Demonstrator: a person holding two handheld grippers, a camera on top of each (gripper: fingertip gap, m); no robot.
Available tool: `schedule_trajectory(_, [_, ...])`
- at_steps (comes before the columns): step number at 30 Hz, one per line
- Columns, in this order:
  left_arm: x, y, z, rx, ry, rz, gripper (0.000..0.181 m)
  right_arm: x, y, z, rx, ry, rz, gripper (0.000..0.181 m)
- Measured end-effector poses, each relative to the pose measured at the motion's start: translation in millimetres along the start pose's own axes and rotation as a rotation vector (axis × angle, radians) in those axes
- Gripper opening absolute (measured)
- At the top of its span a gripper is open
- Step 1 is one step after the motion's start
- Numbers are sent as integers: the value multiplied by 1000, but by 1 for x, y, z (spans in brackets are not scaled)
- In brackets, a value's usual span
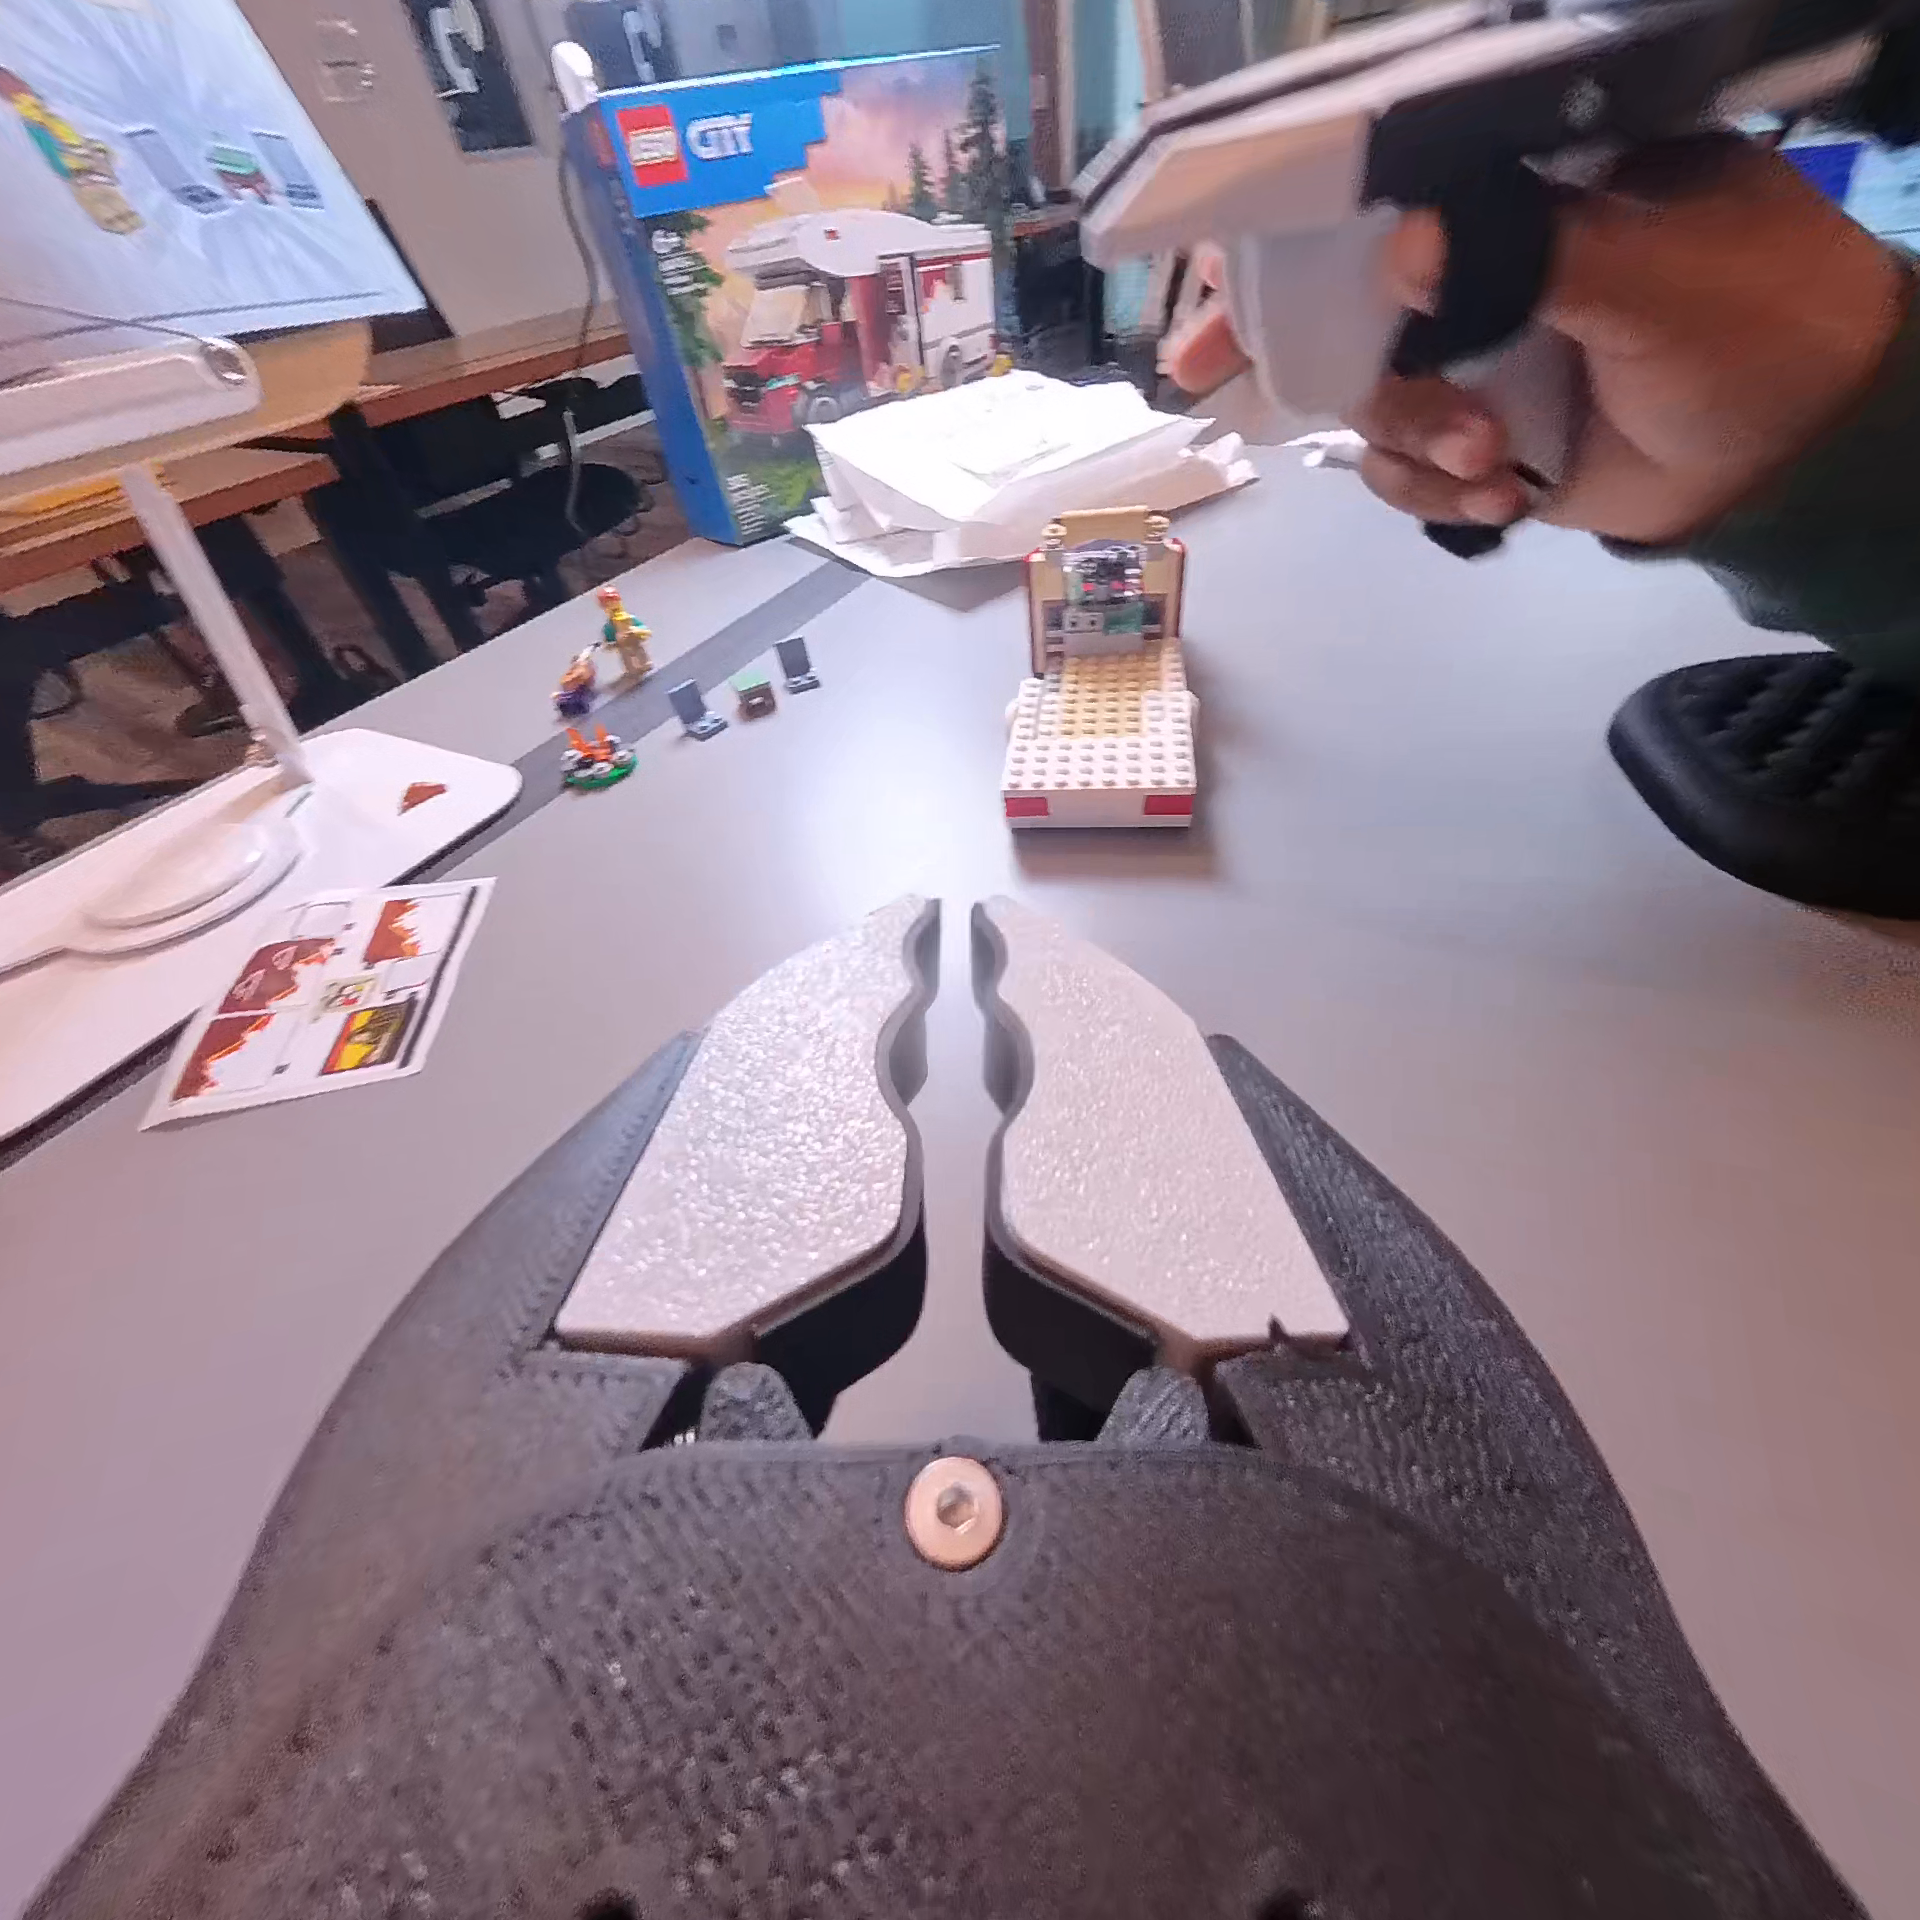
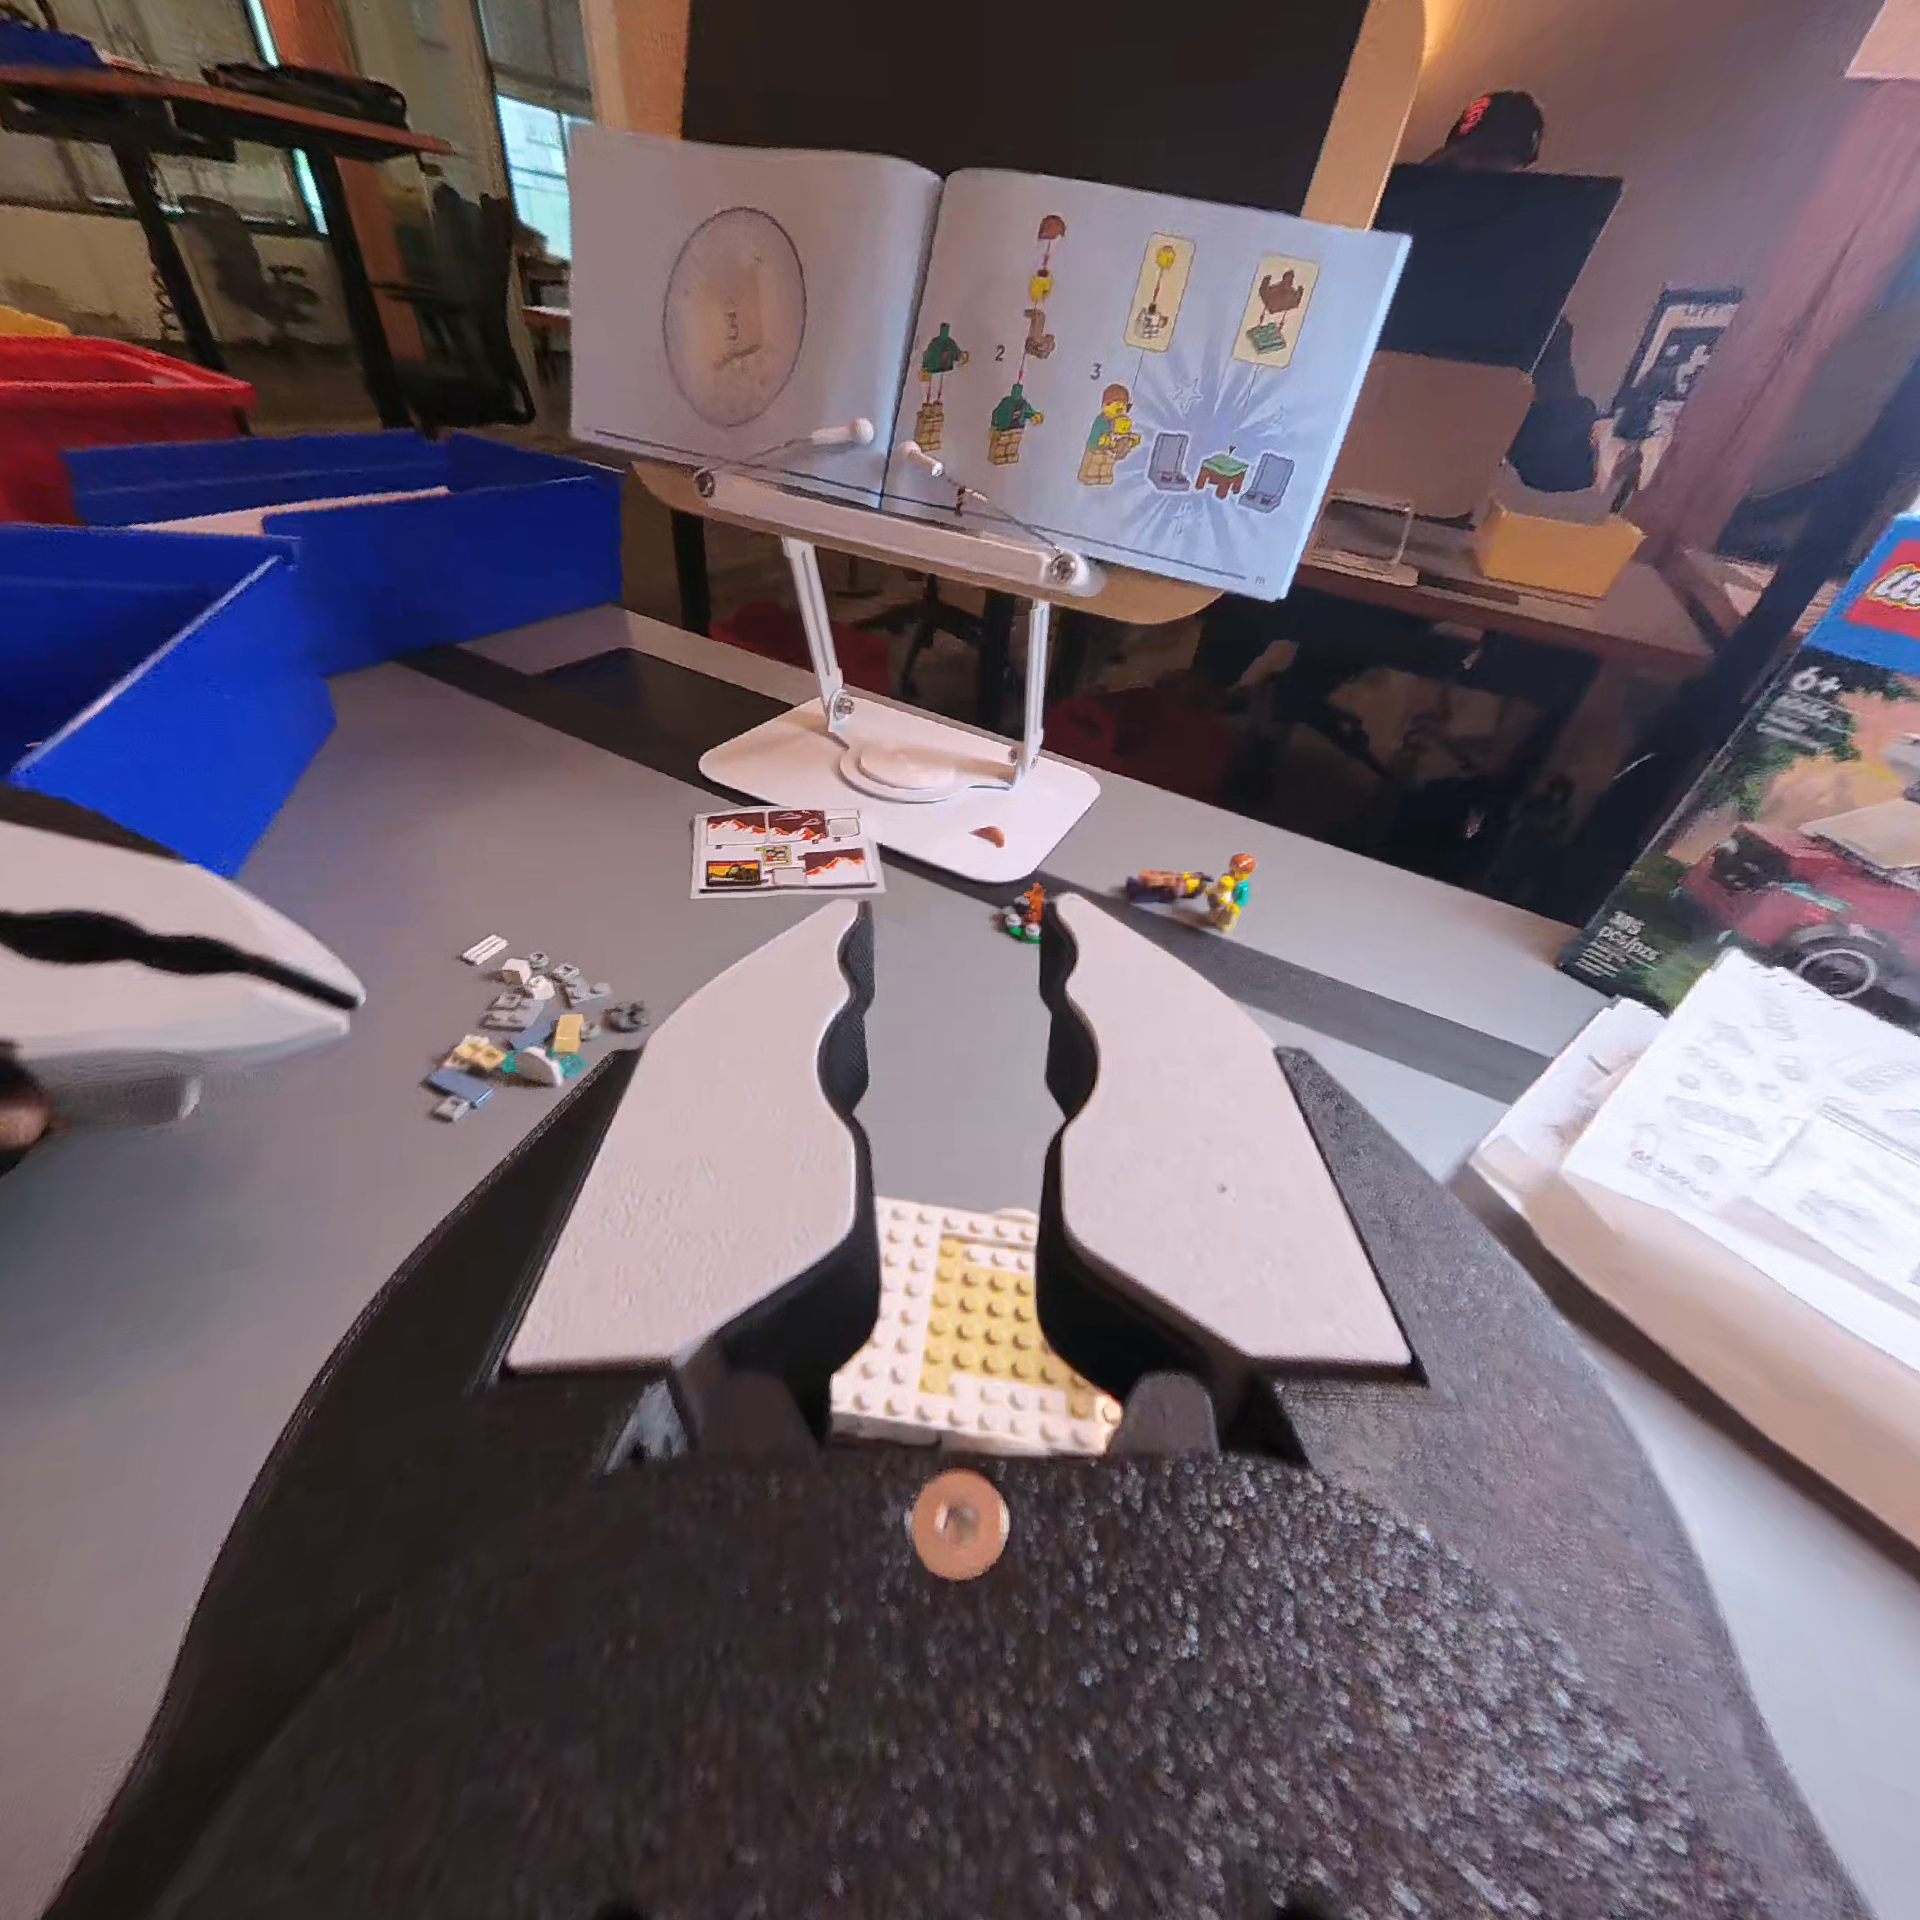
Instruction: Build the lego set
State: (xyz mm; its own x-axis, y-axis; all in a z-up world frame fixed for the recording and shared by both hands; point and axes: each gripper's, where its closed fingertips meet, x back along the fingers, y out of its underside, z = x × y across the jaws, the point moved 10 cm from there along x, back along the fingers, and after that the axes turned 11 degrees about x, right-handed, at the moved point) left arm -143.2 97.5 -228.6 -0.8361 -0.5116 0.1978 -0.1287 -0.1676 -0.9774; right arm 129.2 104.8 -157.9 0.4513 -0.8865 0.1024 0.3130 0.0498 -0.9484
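Between steps, the right gripper hangs spread above the camper base, the left gripper nearly pressed together and empty; loose bricks likely come next.

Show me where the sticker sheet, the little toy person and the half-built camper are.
sticker sheet (image 2: 787, 852): right wrist view, sheet's middle.
toy person (image 1: 628, 634): left wrist view, its torso.
half-built camper (image 1: 1103, 727): left wrist view, studded floor.
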Motion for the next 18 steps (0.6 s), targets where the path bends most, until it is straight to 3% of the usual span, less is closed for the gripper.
schedule_trajectory(4, [2,-4,-9,6,-145,9,0,3,17,-27,-8,-43,-17,30])
schedule_trajectory(10, [8,-8,-9,23,-307,10,0,-13,34,-45,28,82,-145,24])
schedule_trajectory(18, [25,-23,21,30,-376,23,1,-10,30,-67,98,106,-179,24])
